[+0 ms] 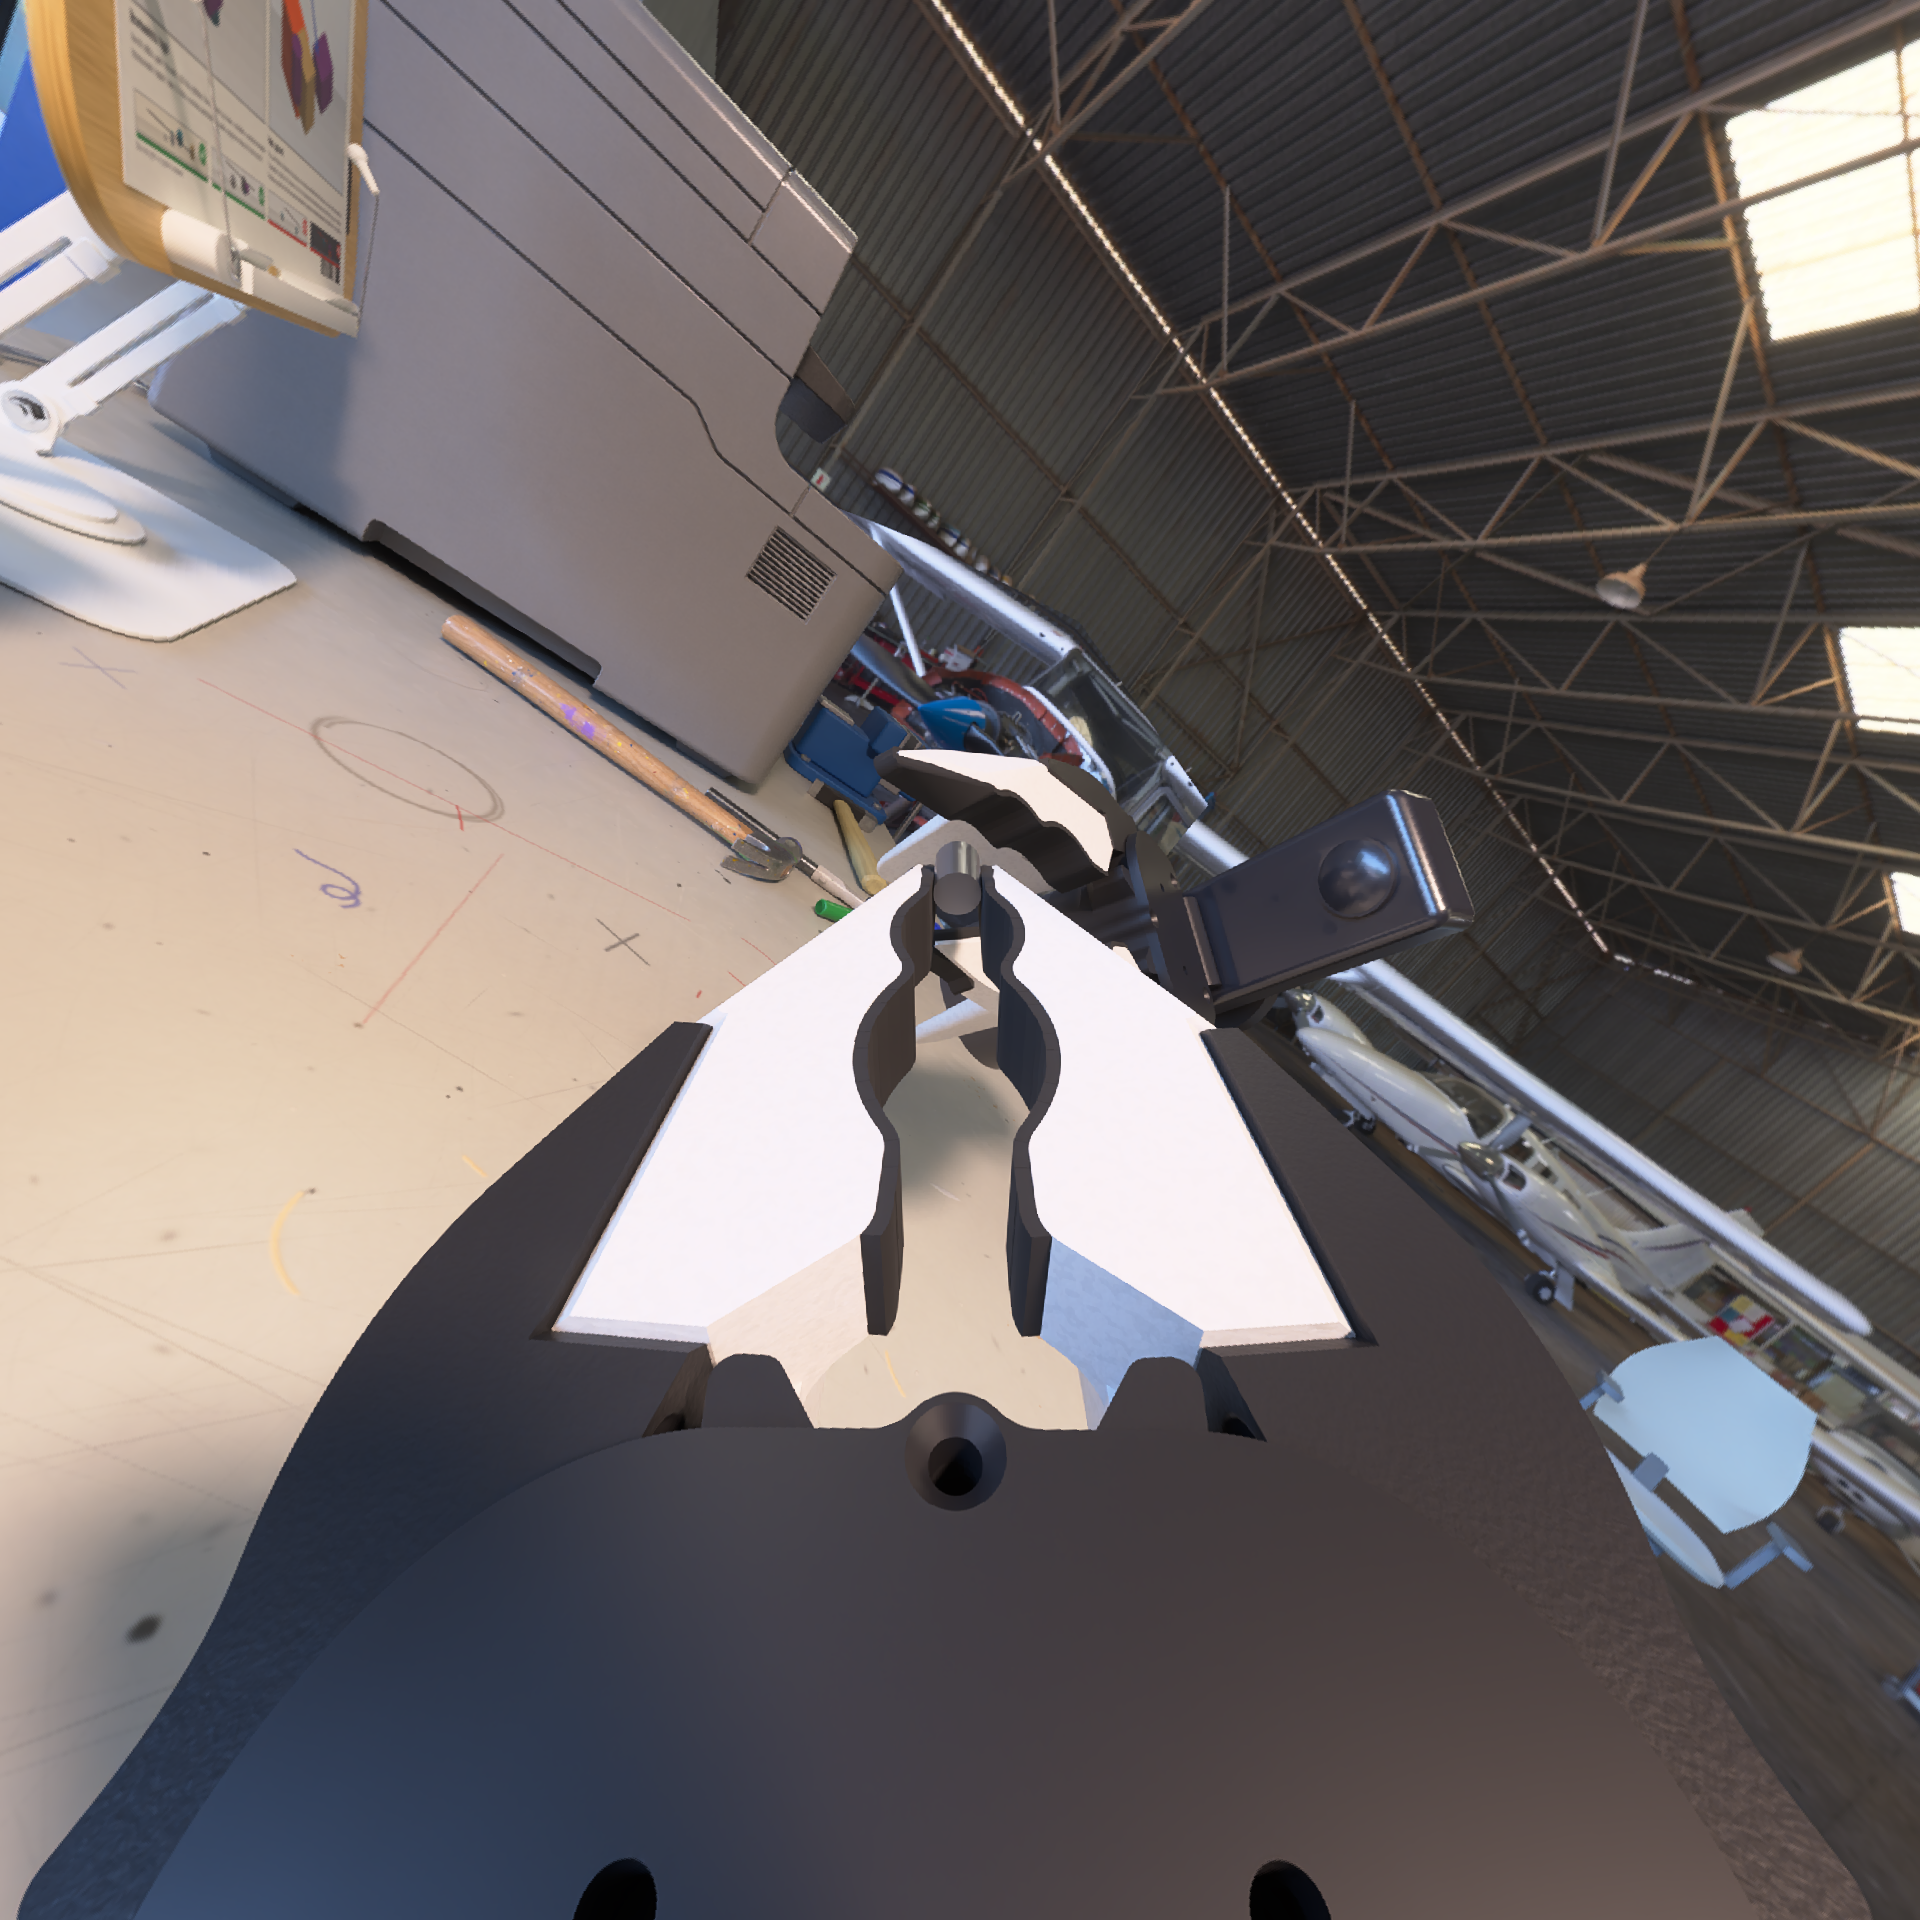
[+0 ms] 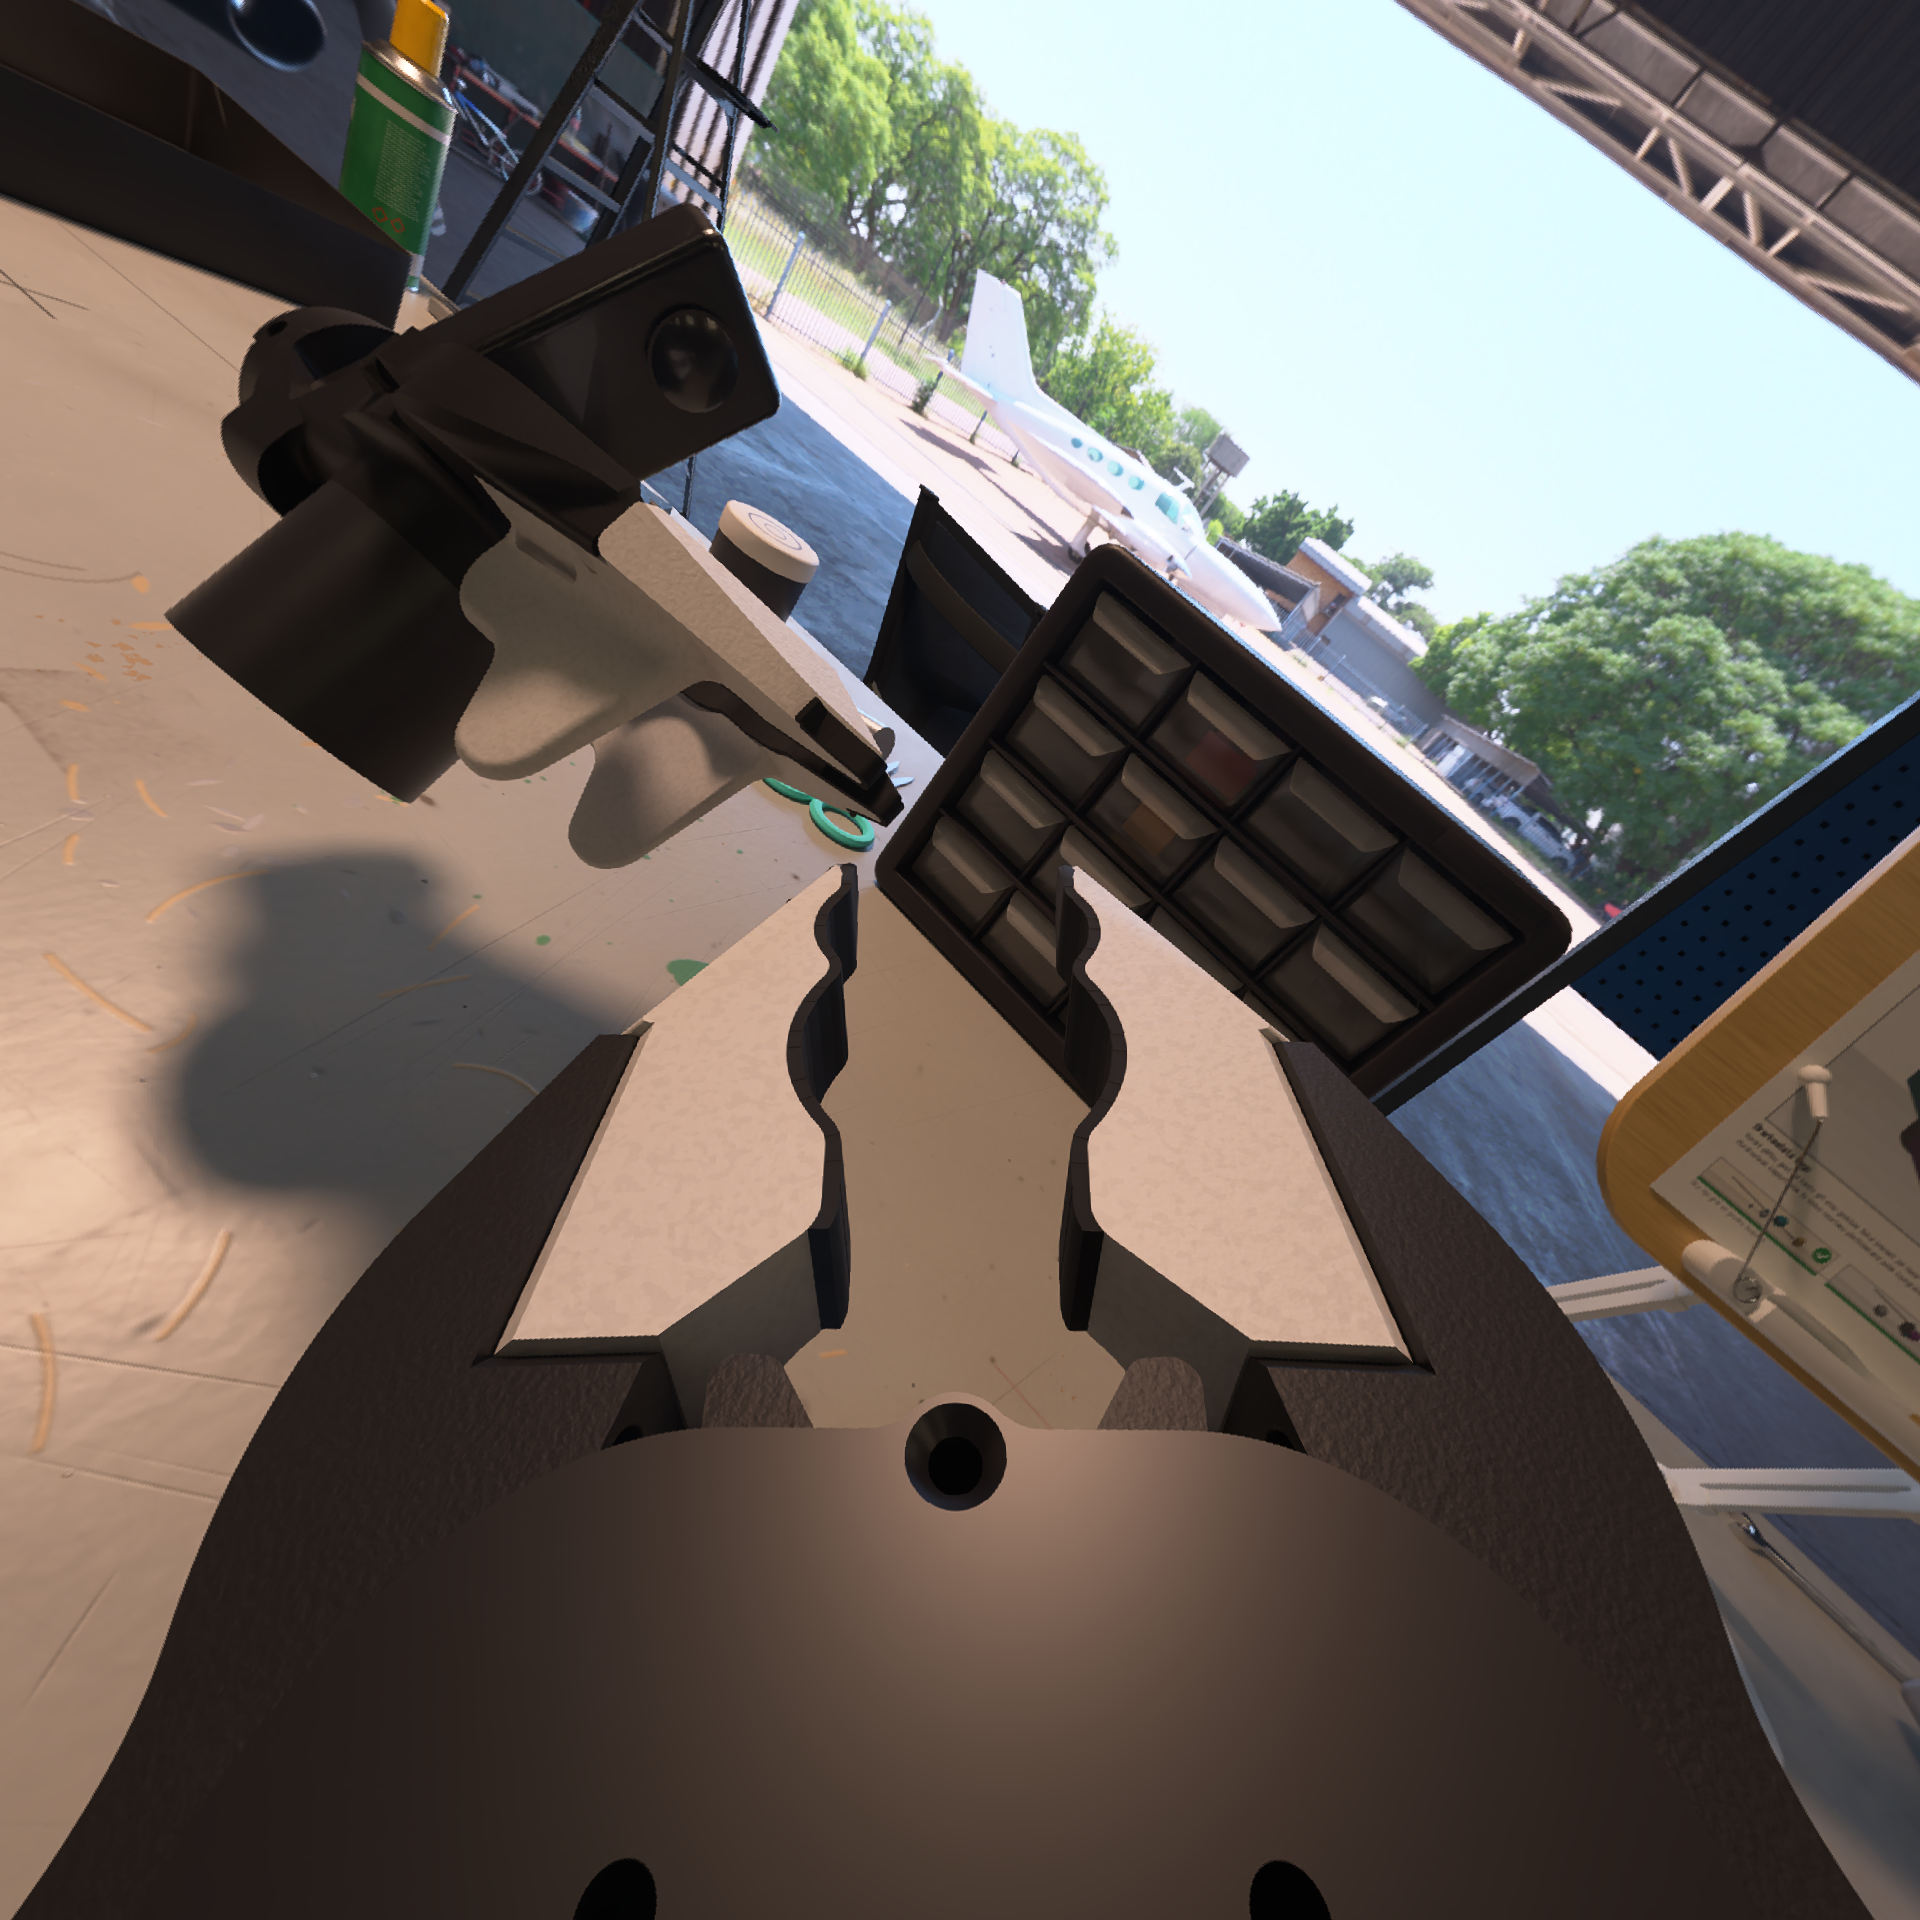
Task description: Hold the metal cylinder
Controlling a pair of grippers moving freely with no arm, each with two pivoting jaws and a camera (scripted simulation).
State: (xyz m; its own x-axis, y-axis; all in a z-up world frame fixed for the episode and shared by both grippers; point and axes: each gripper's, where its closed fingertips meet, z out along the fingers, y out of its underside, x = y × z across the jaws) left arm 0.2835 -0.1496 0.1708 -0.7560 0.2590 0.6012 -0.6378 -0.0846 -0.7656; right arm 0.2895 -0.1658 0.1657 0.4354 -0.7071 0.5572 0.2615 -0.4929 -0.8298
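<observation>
metal cylinder (image 1: 956,891) half hidden between left gripper (image 1: 956,904) fingertips

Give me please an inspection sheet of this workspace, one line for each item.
Surface: pale bench, pen marks and scratches.
Job's things: metal cylinder clamped at the left gripper's tips.
Clutter: hammer, printer, drawer box, spray can, green rings.
Grippers: left gripper shut on the cylinder; right gripper open, holding nothing.
Cables: nothing seen.
Surroundings: hangar with planes.
</observation>
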